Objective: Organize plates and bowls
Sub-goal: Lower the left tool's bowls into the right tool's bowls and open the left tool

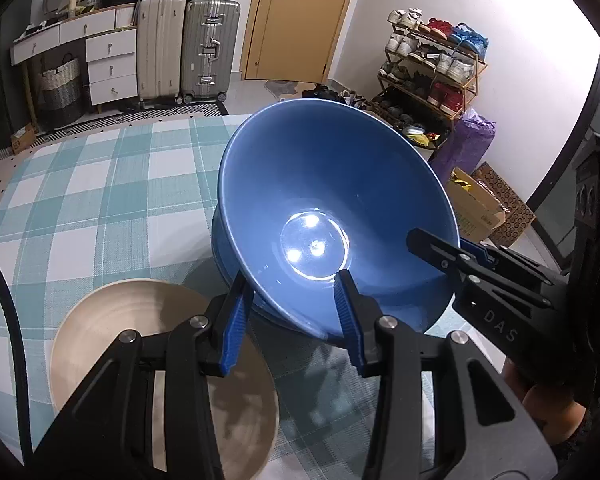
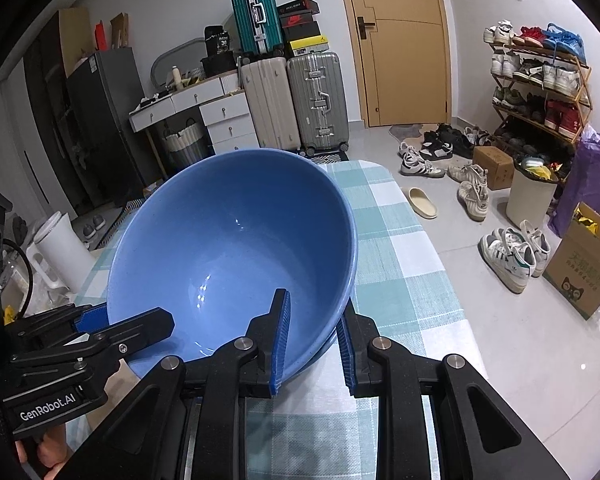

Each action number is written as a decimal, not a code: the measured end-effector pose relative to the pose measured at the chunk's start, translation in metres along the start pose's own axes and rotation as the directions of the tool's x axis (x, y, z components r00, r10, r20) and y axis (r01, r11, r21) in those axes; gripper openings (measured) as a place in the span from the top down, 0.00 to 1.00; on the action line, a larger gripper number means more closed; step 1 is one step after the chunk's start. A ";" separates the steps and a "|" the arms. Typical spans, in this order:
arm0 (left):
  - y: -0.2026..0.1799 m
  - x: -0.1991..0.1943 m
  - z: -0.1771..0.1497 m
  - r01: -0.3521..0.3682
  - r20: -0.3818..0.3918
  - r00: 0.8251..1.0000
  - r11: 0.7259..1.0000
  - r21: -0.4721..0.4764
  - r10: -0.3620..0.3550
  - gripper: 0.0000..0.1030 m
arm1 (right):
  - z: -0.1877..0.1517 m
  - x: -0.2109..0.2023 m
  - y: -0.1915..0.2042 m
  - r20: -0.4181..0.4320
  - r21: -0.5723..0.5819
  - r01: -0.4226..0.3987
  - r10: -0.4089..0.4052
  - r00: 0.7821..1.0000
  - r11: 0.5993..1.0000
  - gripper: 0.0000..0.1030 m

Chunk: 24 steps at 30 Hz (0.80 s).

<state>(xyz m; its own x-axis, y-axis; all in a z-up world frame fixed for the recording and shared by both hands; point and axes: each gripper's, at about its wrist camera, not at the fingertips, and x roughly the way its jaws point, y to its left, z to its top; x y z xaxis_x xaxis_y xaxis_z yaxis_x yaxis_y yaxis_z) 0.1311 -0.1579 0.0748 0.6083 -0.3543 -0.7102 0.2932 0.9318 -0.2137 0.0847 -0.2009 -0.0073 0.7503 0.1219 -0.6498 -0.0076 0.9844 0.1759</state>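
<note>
While both claws pinch opposite sides of the blue bowl's point(image 1: 336, 216) rim, left claw point(image 1: 294, 316) and right claw point(image 2: 314, 344) clamped on it, tilted above the checked tabletop point(image 1: 100, 184) beside a beige plate point(image 1: 156, 360), uneven lowering could knock it against that plate.

We are in a lived-in home — ahead of the grippers stand stacked suitcases point(image 2: 296, 100) beside a wooden door point(image 2: 404, 40), a loaded shoe rack point(image 2: 540, 80) off to the right, and a checked tablecloth point(image 1: 100, 200) beneath them.
</note>
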 end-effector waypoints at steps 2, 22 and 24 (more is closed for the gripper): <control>0.000 0.003 0.000 -0.016 0.004 1.000 1.000 0.007 0.016 0.63 | 0.000 0.001 0.000 -0.002 -0.001 0.000 0.000 1.000 1.000 0.78; 0.010 0.038 0.002 -0.098 -0.027 0.995 0.995 0.037 0.099 0.63 | -0.006 0.013 -0.001 0.008 -0.062 0.027 -0.026 1.000 0.998 0.75; 0.009 0.038 0.003 -0.101 -0.030 0.994 0.994 0.043 0.102 0.63 | -0.006 0.014 -0.001 0.009 -0.070 0.035 -0.034 0.999 0.997 0.75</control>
<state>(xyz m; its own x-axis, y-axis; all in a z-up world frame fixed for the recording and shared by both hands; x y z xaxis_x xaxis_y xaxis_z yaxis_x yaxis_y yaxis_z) 0.1589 -0.1629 0.0476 0.6128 -0.2546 -0.7481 0.2619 0.9586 -0.1117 0.0914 -0.1999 -0.0207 0.7563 0.0871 -0.6485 -0.0276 0.9945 0.1014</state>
